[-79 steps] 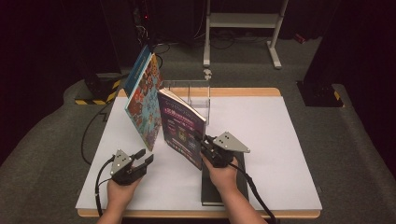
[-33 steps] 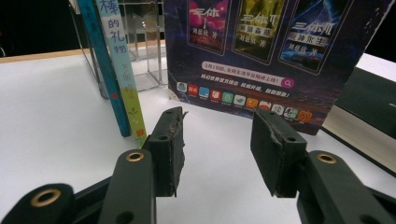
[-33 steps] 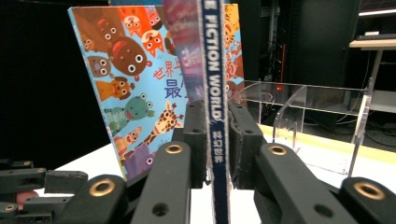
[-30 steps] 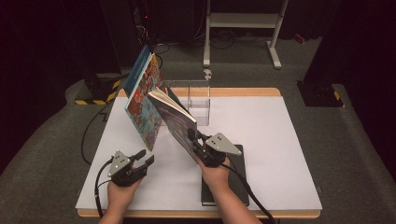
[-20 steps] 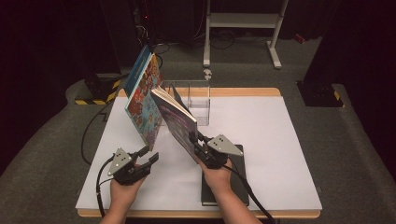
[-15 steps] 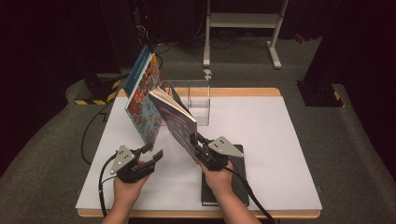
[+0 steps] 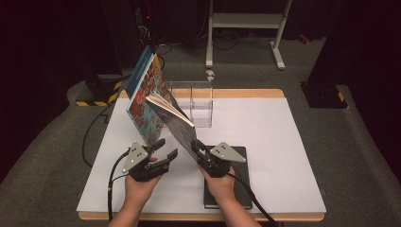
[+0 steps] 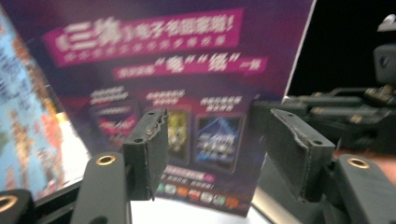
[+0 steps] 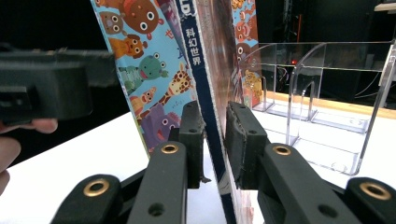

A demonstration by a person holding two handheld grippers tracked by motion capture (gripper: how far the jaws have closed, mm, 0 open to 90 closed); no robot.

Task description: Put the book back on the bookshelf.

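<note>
A purple magazine (image 7: 177, 124) stands tilted to the left, its top leaning on a colourful children's book (image 7: 144, 97) that rests upright at a slant. My right gripper (image 7: 197, 147) is shut on the magazine's lower edge; in the right gripper view both pads (image 9: 243, 135) press on the spine side (image 9: 194, 51), with the children's book (image 9: 135, 60) behind. My left gripper (image 7: 166, 147) hovers just left of the magazine. Its jaws have just been opening, and nothing is between them (image 8: 217, 140). The magazine's back cover (image 8: 177, 70) faces them.
A clear acrylic holder (image 7: 194, 104) stands behind the books, also close on the right in the right gripper view (image 9: 327, 93). A black book (image 7: 239, 189) lies flat under my right hand. The white tabletop (image 7: 274, 132) has free room to the right.
My left gripper has risen and moved up toward the magazine, its jaws standing wider. The magazine, upright at first, now leans left on the children's book. The right hand has stayed put.
</note>
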